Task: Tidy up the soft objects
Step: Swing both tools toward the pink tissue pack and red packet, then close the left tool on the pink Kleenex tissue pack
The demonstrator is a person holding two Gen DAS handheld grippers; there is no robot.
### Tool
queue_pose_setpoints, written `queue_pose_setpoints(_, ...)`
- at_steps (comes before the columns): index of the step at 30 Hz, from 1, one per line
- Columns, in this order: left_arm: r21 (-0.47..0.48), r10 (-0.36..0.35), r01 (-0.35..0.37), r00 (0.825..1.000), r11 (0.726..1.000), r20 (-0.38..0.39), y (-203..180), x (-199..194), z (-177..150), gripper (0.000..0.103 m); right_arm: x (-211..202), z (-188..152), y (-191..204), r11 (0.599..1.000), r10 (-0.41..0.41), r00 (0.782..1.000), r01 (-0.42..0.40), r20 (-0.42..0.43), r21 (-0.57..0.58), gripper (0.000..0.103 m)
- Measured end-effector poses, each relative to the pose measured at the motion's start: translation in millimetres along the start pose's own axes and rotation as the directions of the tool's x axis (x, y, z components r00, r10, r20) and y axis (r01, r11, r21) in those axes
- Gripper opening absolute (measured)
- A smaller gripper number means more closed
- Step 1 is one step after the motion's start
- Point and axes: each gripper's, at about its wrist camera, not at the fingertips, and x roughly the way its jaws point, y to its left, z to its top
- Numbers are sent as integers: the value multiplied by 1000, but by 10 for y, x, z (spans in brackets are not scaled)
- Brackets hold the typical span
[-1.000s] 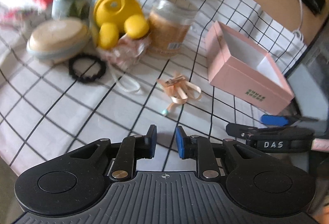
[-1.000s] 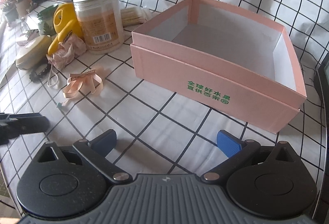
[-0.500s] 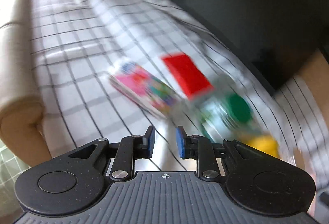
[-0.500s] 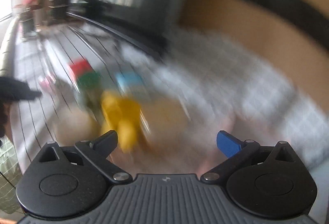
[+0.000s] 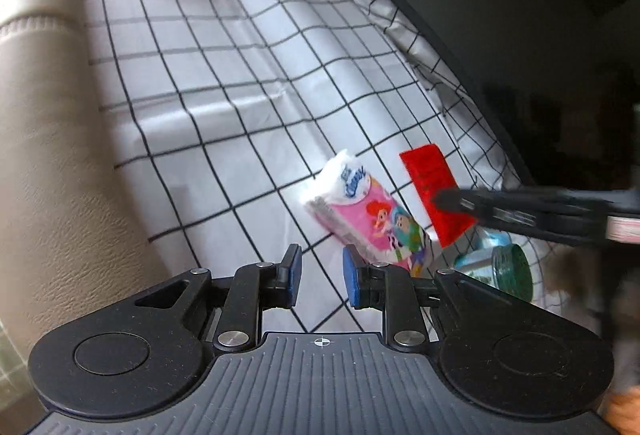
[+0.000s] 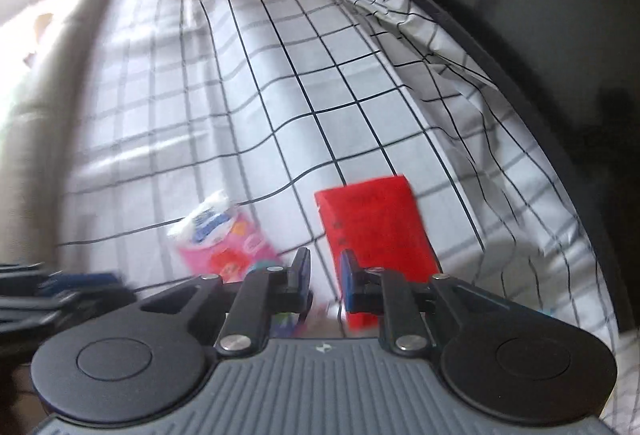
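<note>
Left tool [image 5: 318, 277] hovering narrowly parted, gripping nothing, over white black-grid tablecloth [image 5: 224, 83]. Right tool [image 6: 325, 277] closing, nothing between pads. Pink cartoon-printed tissue pack [image 5: 370, 219] lying centre-right of left view, just beside flat red packet [image 5: 434, 191]; green-lidded clear jar [image 5: 508, 269] lower right.

A pink tissue pack [image 5: 370, 219] printed with cartoon figures, white tissue showing at its far end, is laid flat on the checked cloth. A flat red packet [image 5: 436, 191] is laid just beside it, on its right, at a similar angle. In the right wrist view the tissue pack [image 6: 224, 235] and red packet [image 6: 374, 223] are seen apart, with cloth between them.
</note>
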Motion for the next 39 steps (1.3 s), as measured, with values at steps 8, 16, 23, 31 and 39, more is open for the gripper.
queue_pose_setpoints(8, -27, -24, 24, 1000, 999, -5, -22, 225, 194, 26, 23, -302, 56, 972, 218, 974, -210, -68, 107, 16)
queue_pose_setpoints(16, 283, 74, -105, 990, 953, 118, -554, 222, 294, 26, -844, -883, -188, 985, 103, 987, -118, 122, 122, 57)
queue_pose_setpoints(23, 506, 258, -277, 960, 817, 108, -1016, 357, -287, 27, -1127, -1383, -376, 992, 33, 973, -60, 227, 114, 63)
queue_pose_setpoints(31, 582, 250, -250, 965, 774, 82, -1270, 602, -462, 67, -1135, -1778, -428, 988, 52, 969, -85, 241, 131, 63)
queue_pose_setpoints(39, 449, 322, -343, 938, 825, 124, -1021, 614, -325, 67, -1148, -1879, -430, 989, 65, 971, -92, 228, 112, 67)
